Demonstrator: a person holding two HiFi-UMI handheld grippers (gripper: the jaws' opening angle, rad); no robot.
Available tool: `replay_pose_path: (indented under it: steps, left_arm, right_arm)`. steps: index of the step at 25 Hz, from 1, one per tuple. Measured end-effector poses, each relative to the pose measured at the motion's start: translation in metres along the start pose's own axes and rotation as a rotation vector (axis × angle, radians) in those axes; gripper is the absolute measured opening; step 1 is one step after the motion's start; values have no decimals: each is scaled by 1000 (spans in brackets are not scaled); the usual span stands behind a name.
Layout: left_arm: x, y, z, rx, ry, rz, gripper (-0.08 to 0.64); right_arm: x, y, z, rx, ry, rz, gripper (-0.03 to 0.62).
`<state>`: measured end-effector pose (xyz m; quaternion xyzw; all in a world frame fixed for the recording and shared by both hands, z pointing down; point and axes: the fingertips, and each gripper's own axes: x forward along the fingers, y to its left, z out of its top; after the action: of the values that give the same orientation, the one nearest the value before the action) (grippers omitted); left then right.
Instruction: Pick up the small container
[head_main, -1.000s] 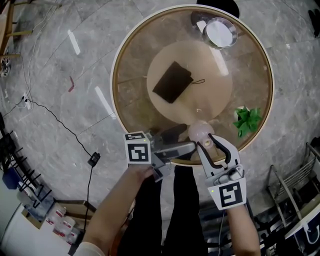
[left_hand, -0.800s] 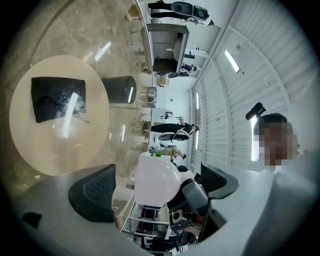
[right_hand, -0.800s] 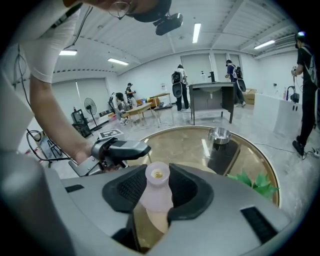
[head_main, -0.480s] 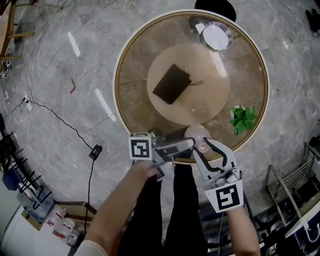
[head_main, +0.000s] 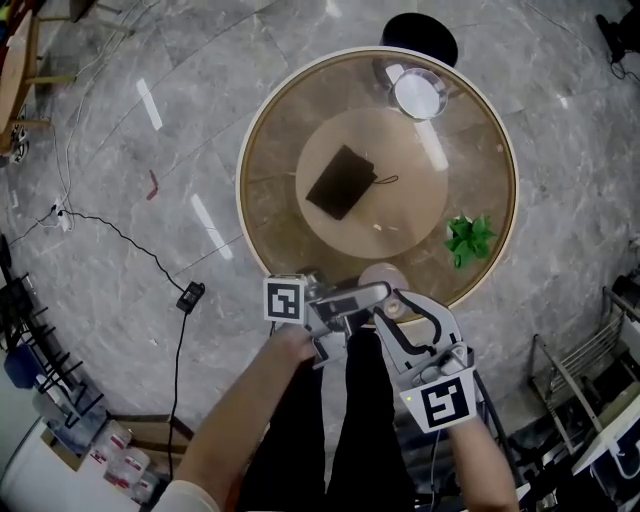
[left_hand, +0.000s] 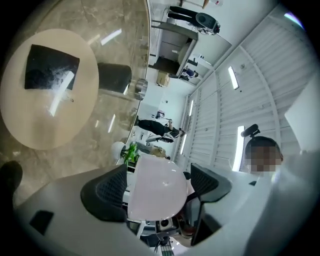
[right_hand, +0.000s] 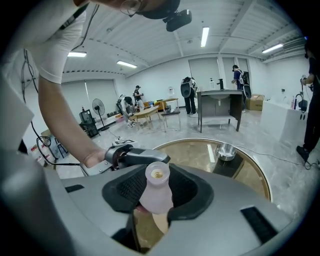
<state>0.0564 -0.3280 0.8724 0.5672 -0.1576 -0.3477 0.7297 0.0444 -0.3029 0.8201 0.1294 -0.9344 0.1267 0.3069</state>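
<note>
The small container (right_hand: 156, 181), a pale pink bottle with an open neck, sits upright between the pads of my right gripper (right_hand: 157, 194), which is shut on it. In the head view the container (head_main: 381, 276) hangs at the near edge of the round glass table (head_main: 500, 150), with the right gripper (head_main: 395, 303) below it. My left gripper (head_main: 380, 291) reaches in from the left. Its jaws have just been closing with the container's rounded body (left_hand: 155, 175) between them. The left gripper (left_hand: 159, 194) has one pad close against the body, the other a little apart.
On the table lie a black pouch (head_main: 340, 182) on the beige centre disc (head_main: 400, 140), a metal bowl (head_main: 418, 92) at the far side and a green leafy item (head_main: 468, 238) at the right. A cable (head_main: 120, 240) runs over the marble floor. People stand far off in the room.
Both grippers have risen with the container, which now shows nearer the table's edge. The left jaws have narrowed around it. The right grip looks unchanged.
</note>
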Motion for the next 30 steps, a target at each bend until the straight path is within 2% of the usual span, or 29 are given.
replay_pose_path:
  steps: [4, 11, 17, 24, 30]
  left_arm:
    - [4, -14, -8, 1, 19, -29, 373]
    - [0, -36, -32, -7, 37, -30, 350]
    - [-3, -44, -35, -20, 48, -47, 322]
    - [-13, -91, -54, -20, 39, -41, 325]
    - [-17, -152, -68, 2, 28, -49, 325]
  right_arm:
    - [-9, 6, 7, -15, -8, -5, 149]
    - [-31, 22, 22, -1, -26, -23, 150]
    - [-34, 26, 30, 5, -48, -22, 150]
    - [-57, 50, 70, 14, -86, -15, 150]
    - [-83, 70, 122, 4, -104, -15, 150]
